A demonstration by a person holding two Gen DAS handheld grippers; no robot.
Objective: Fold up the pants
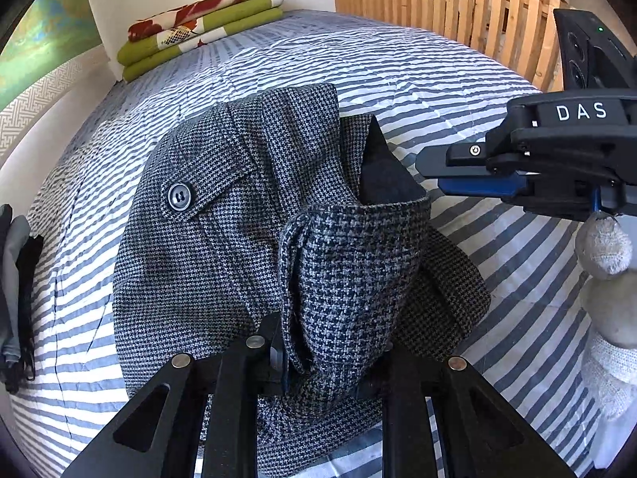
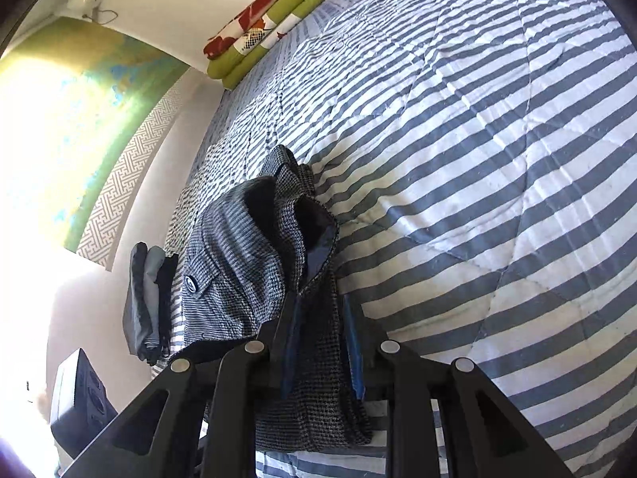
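- Lying at the far left edge of the left wrist view, a small heap of grey and black clothes (image 1: 16, 290) rests on the bed (image 1: 398, 63), well apart from the pants.
- In the upper left of that frame, a folded green, white and red blanket (image 1: 199, 28) sits at the far end of the bed against the wall.
- The houndstooth pants (image 1: 223, 247) fill the centre of the frame, bunched on the striped bedspread, with a buttoned pocket flap (image 1: 181, 196) on the left and the dark lining showing at the open waist.
- The left hand-held gripper (image 1: 330, 354), at the bottom centre, has its fingers closed down on a raised fold of the pants.
- A wooden slatted headboard (image 1: 438, 4) stands in the upper right.
- At the right edge of that frame, the right hand-held gripper (image 1: 434, 175) reaches in sideways above the bedspread, held by a gloved hand (image 1: 605, 279).
- In the right wrist view, the right hand-held gripper (image 2: 318, 342) sits at the bottom centre, its fingers standing a little apart with a hanging part of the pants (image 2: 254, 263) between them; whether they actually press the cloth I cannot tell.
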